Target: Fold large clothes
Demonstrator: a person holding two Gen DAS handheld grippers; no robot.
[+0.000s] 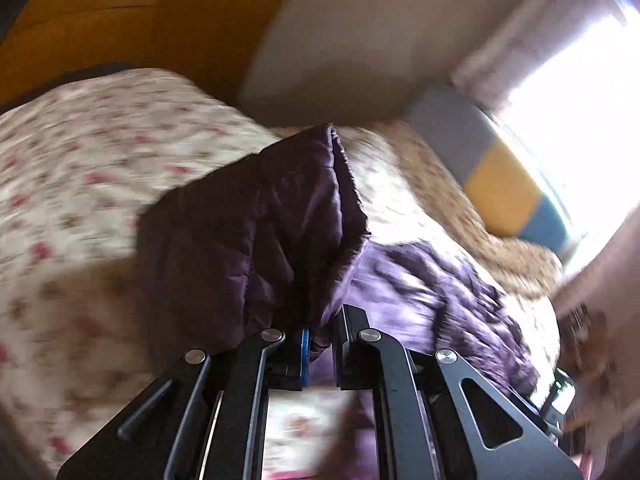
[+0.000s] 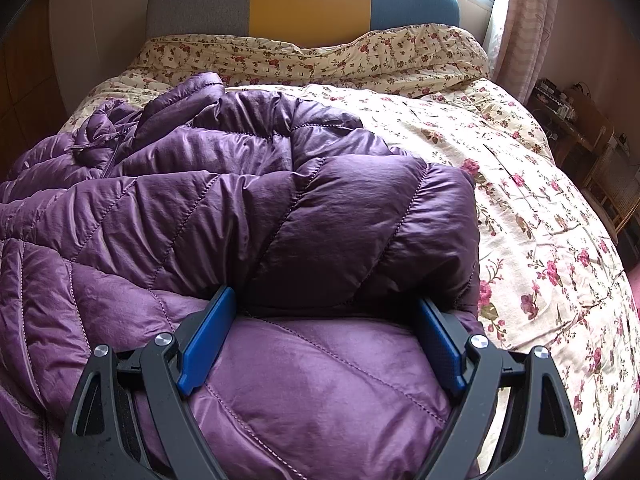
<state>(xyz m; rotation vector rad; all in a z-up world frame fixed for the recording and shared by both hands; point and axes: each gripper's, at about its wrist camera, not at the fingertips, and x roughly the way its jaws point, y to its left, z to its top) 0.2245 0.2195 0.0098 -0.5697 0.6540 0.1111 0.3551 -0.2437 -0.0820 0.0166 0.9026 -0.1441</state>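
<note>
A purple quilted down jacket (image 2: 248, 216) lies spread on the floral bedspread (image 2: 540, 208). My right gripper (image 2: 324, 320) is open, its blue pads (image 2: 208, 340) wide apart around a folded-over puffy part of the jacket at its right side. In the blurred left wrist view, my left gripper (image 1: 322, 340) is shut on a fold of the jacket (image 1: 256, 232) and holds it lifted above the bed, the cloth hanging in front of the camera.
The bed has a grey, yellow and blue headboard (image 2: 304, 0). A window with a pink curtain (image 2: 524, 24) is at the back right. A cluttered side table (image 2: 568, 120) stands to the right of the bed. A wooden wardrobe (image 1: 132, 32) is beyond the bed.
</note>
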